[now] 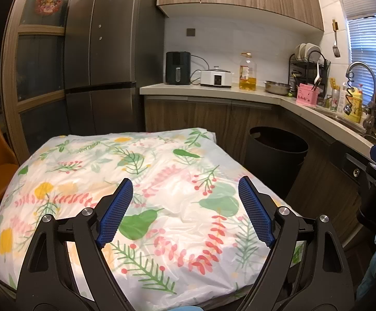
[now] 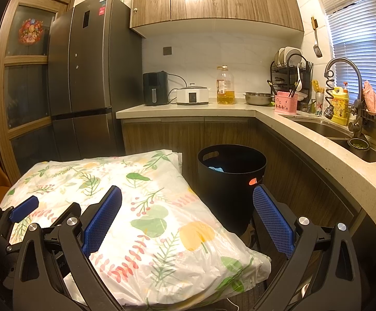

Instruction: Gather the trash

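Beside the table's right edge stands the black trash bin, blue scrap inside, orange sticker near its rim, unreadable. Left gripper and right gripper both gape, nothing between the pads, above the floral plastic cover. On the counter: oil bottle, label illegible; a can near the sink shows "ine".

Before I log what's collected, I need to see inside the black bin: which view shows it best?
The right wrist view: it looks into the black bin, where something light blue lies. The left wrist view shows the bin from lower, its inside dark.
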